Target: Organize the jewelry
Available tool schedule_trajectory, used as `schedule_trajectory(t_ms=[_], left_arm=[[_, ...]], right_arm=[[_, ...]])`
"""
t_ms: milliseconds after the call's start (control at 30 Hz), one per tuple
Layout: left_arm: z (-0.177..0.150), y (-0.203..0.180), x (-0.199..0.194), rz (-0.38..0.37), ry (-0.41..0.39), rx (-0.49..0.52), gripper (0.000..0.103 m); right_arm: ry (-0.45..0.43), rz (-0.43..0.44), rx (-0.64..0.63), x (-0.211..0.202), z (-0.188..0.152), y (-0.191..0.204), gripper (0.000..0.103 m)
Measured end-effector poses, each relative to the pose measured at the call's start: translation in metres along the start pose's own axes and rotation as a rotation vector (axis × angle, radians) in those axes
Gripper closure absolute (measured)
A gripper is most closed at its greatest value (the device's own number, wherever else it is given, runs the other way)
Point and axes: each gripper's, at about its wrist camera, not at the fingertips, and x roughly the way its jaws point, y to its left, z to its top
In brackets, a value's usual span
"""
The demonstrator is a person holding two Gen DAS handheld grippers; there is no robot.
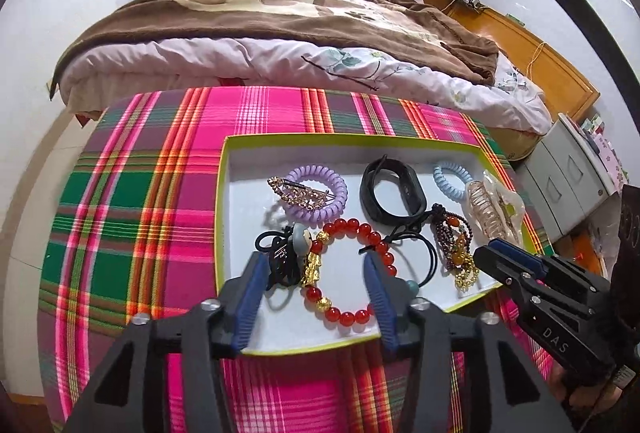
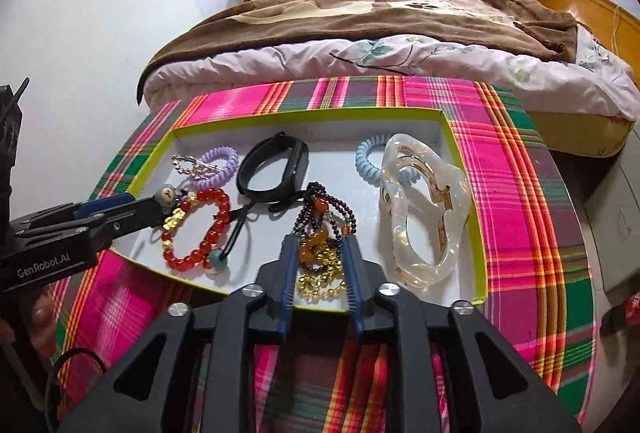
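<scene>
A white tray with a lime-green rim lies on a plaid cloth and holds the jewelry. My left gripper stands open low over the tray. A red bead bracelet with gold charms lies between its fingers, apart from the pads. My right gripper is open astride a dark bead string with amber and gold beads. Beside that string lies a clear claw clip.
Also in the tray are a black wristband, a purple coil tie, a blue coil tie, a gold hair clip and a black hair tie with a charm. A bed stands behind the table.
</scene>
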Motion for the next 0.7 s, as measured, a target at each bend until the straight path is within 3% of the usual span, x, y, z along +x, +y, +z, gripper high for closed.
schedule_trajectory(t_ms=[300, 367, 433, 700], left_arm=[[-0.018, -0.007, -0.034, 0.069, -0.071, 0.005, 0.043], [-0.023, -0.007, -0.040, 0.082, -0.083, -0.001, 0.043], [-0.030, -0.007, -0.047, 0.097, -0.095, -0.008, 0.043], [-0.058, -0.012, -0.064, 0.158, -0.117, -0.003, 0.038]], right_arm=[[-0.050, -0.011, -0.003, -0.025, -0.010, 0.014, 0.070], [-0.067, -0.033, -0.017, -0.032, -0.014, 0.019, 0.058], [-0.089, -0.054, -0.026, -0.039, -0.019, 0.023, 0.054], [-0.124, -0.096, -0.040, -0.059, -0.039, 0.035, 0.054]])
